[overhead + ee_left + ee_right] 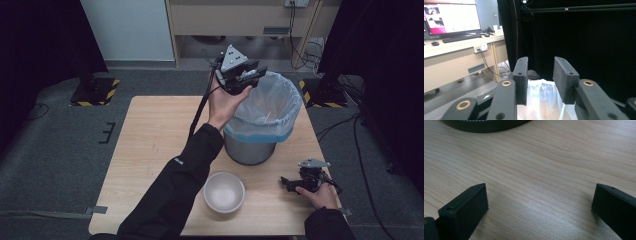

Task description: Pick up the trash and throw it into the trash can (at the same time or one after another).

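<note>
Your left claw hangs above the near-left rim of the lined metal bin in the upper middle of the high view, jaws parted with nothing between them; keep it over the liner's mouth until whatever you dropped settles, then lift straight back. Your right claw rests wide open and empty at the lower right of the wooden counter, the white bowl lower centre; grey carpet and black curtains surround you.

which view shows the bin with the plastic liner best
The high view: the whole bin shows there, metal body, pale liner folded over the rim, with the left gripper held above its far edge. The left gripper view catches just a patch of white liner between the jaws. The right gripper view shows a dark curved edge, perhaps its base.
</note>
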{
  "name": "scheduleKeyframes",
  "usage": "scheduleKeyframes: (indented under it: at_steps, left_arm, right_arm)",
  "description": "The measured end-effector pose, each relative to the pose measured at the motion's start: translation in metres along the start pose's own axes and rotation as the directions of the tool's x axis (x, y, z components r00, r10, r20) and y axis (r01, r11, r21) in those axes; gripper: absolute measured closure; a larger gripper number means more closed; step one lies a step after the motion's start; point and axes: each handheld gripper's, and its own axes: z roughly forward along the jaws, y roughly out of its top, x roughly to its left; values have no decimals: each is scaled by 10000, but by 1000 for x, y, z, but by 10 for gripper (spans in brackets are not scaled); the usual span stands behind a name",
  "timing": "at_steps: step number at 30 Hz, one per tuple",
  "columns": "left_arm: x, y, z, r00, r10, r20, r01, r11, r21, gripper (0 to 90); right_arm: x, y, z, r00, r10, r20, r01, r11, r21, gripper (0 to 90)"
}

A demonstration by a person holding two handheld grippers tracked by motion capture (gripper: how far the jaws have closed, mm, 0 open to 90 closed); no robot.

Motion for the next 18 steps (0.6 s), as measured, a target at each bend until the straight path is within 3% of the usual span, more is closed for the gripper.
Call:
scheduleKeyframes:
  at_steps: [6, 11, 14, 18]
  left_arm:
    - [0, -6, -39, 9999, 107, 81, -107, 9999, -52, 568]
    - [-2, -21, -75, 9994, 321, 134, -322, 9994, 100, 516]
    - [-1, -40, -102, 9993, 348, 126, -353, 9986, 400, 490]
    - [-1, -63, -123, 9998, 189, 85, -195, 9966, 802, 471]
  right_arm:
    - [0, 0, 0, 10000, 4, 1, -4, 10000, 1, 7]
    - [0, 0, 0, 10000, -4, 4, 4, 10000, 0, 7]
    - [0, 0, 0, 10000, 4, -2, -4, 10000, 36, 7]
    - [0, 0, 0, 10000, 1, 0, -1, 10000, 36, 7]
